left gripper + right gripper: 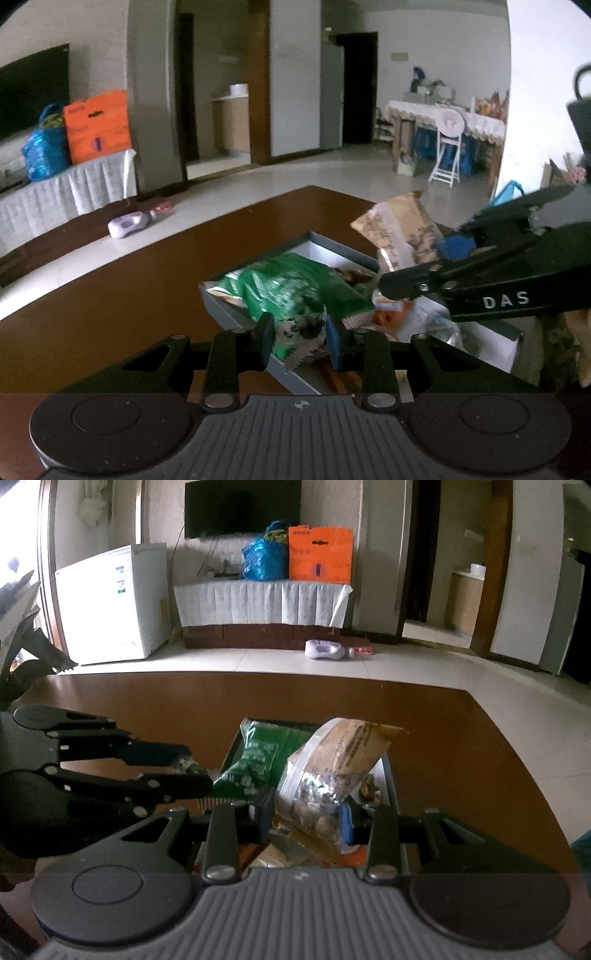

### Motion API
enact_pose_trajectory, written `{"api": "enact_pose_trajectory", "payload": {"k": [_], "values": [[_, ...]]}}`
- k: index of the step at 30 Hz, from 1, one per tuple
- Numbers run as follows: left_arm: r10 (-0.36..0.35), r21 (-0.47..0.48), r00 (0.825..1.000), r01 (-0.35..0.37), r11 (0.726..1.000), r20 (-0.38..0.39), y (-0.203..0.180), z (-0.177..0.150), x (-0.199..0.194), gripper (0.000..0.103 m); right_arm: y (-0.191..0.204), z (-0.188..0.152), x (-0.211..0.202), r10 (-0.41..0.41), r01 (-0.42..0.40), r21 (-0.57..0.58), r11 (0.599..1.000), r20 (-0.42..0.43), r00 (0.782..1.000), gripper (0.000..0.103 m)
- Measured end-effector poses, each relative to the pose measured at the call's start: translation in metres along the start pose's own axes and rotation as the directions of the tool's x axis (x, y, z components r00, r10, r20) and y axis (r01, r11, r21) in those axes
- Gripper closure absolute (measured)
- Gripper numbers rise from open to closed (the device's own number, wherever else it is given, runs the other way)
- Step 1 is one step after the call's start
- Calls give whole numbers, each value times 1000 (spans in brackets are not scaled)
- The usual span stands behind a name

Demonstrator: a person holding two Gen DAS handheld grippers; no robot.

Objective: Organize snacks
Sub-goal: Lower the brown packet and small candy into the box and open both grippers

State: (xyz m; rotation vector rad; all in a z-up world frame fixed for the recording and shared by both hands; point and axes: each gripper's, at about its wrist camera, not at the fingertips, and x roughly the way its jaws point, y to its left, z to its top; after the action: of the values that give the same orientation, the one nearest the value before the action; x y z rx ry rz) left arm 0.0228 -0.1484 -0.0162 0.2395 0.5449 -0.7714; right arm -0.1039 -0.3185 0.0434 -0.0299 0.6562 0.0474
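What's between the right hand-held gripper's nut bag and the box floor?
The right hand-held gripper holds the nut bag over the box. The green snack bag, held by the left hand-held gripper, and other packets already fill the space below.

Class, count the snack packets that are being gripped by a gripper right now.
2. The green packet is pinched at its corner by the left gripper; the clear nut bag is held in the right gripper. Other snacks lie loose in the box.

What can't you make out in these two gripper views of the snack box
- Green snack bag: print motion-blurred, left view.
- Gray box floor: covered by packets, both views.
- Tan nut bag: lower end hidden behind right gripper.
- Left gripper: body hides box's near corner.
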Motion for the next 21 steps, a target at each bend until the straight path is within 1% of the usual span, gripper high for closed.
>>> {"api": "enact_pose_trajectory", "payload": {"k": [6, 11, 12, 13, 15, 16, 17, 18, 19, 21], "values": [[-34, 31, 998, 36, 999, -45, -15, -5, 13, 71, -4, -7, 13, 1, -2, -21, 1000, -68, 998, 67], [-54, 66, 995, 60, 996, -81, -27, -10, 25, 68, -6, -15, 23, -19, 14, -48, 999, -118, 993, 67], [-59, 72, 994, 65, 995, -89, -29, -11, 27, 67, -6, -17, 23, -20, 14, -51, 999, -125, 992, 67], [-61, 78, 994, 68, 995, -93, -30, -12, 28, 62, -7, -18, 24, -22, 15, -52, 999, -128, 992, 67], [-56, 86, 994, 64, 994, -99, -32, -13, 30, 54, -6, -18, 27, -21, 14, -54, 998, -138, 990, 64], [-55, 88, 993, 64, 994, -101, -32, -14, 31, 48, -7, -17, 27, -25, 18, -56, 998, -136, 990, 59], [-52, 88, 994, 61, 994, -101, -32, -14, 32, 44, -7, -16, 27, -27, 19, -60, 998, -131, 991, 53], [-54, 86, 994, 63, 994, -100, -31, -14, 32, 41, -6, -13, 27, -26, 18, -63, 998, -127, 992, 50], [-56, 86, 994, 65, 994, -99, -32, -14, 32, 41, -6, -12, 27, -29, 21, -66, 998, -122, 992, 44], [-51, 87, 994, 59, 994, -97, -32, -15, 31, 40, -4, -12, 25, -33, 26, -70, 997, -110, 993, 42]]}}
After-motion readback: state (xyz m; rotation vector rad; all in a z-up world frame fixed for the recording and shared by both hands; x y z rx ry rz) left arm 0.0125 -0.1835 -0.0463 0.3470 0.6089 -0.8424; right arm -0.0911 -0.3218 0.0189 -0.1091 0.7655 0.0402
